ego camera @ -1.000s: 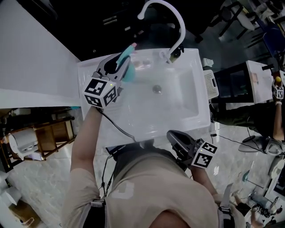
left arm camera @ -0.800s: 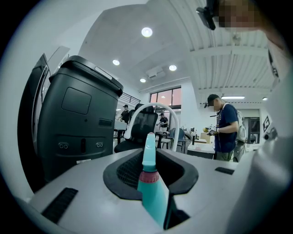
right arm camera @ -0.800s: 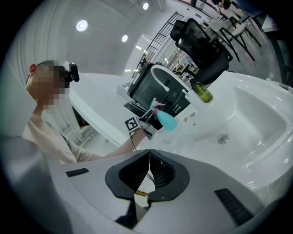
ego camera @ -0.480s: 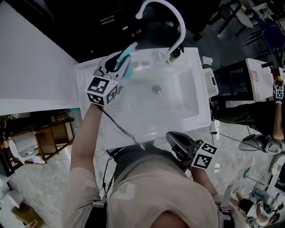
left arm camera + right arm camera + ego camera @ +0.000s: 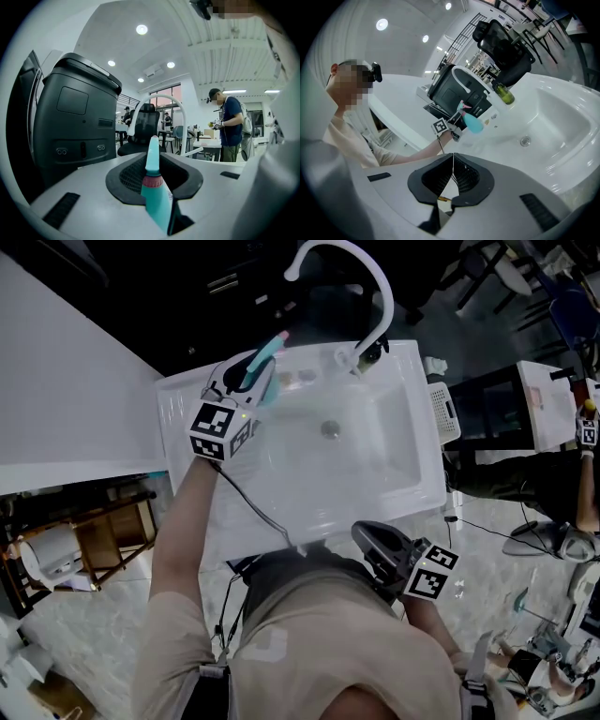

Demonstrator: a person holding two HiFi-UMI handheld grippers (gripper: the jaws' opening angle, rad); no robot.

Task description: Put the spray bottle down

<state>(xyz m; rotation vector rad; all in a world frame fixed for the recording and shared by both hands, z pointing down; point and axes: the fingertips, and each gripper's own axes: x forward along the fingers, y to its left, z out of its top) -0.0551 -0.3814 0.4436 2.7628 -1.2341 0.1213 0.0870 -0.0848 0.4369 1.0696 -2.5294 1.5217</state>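
Observation:
The teal spray bottle (image 5: 269,393) with a pale nozzle hangs over the back left corner of the white sink (image 5: 412,456). My left gripper (image 5: 251,373) is shut on it. In the left gripper view the bottle (image 5: 158,201) stands upright between the jaws, nozzle up, and the left gripper (image 5: 154,164) clamps its body. The right gripper view shows the bottle (image 5: 474,124) just above the sink rim. My right gripper (image 5: 366,532) hovers at the sink's front edge, close to the person's body. Its jaws meet with nothing between them, as the right gripper (image 5: 453,174) shows in its own view.
A tall white arched faucet (image 5: 366,282) stands at the sink's back rim, with a drain (image 5: 330,428) mid-basin. A green bottle (image 5: 505,95) sits on the back rim. A big black machine (image 5: 75,126) lies behind the sink. A white counter (image 5: 66,399) runs left. A person (image 5: 232,126) stands beyond.
My left gripper with the bottle has shifted slightly and sunk toward the sink's back left rim. The right gripper has stayed where it was.

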